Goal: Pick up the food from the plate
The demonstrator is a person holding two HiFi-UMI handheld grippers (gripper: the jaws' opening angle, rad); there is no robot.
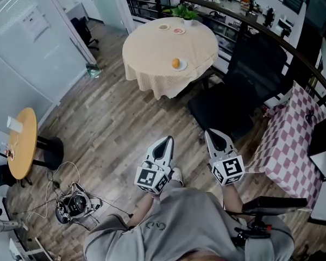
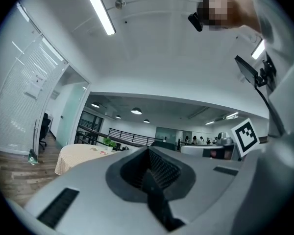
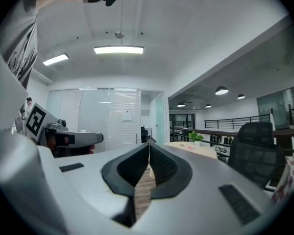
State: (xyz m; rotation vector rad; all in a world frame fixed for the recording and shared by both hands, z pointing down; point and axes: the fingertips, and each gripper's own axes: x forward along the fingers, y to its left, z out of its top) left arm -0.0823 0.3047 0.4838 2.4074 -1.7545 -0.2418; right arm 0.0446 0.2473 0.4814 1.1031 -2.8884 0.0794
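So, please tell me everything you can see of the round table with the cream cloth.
The round table stands far ahead on the wood floor, draped in a cream cloth that hangs over its edge. On it lie a plate with orange food near the front edge, and two small plates and a potted plant at the back.

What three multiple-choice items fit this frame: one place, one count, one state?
1. Where is the plate of orange food?
A. round cloth-covered table
B. small wooden table
C. chequered cloth

2. How many plates are on that table?
A. one
B. three
C. five

3. How are the hand-held grippers?
A. both open
B. left shut on food
C. both shut, empty

Answers:
1 A: it sits near the side of the table closest to the person.
2 B: two more plates lie by the potted plant.
3 C: the left hand-held gripper and right hand-held gripper each show jaws together, nothing between.
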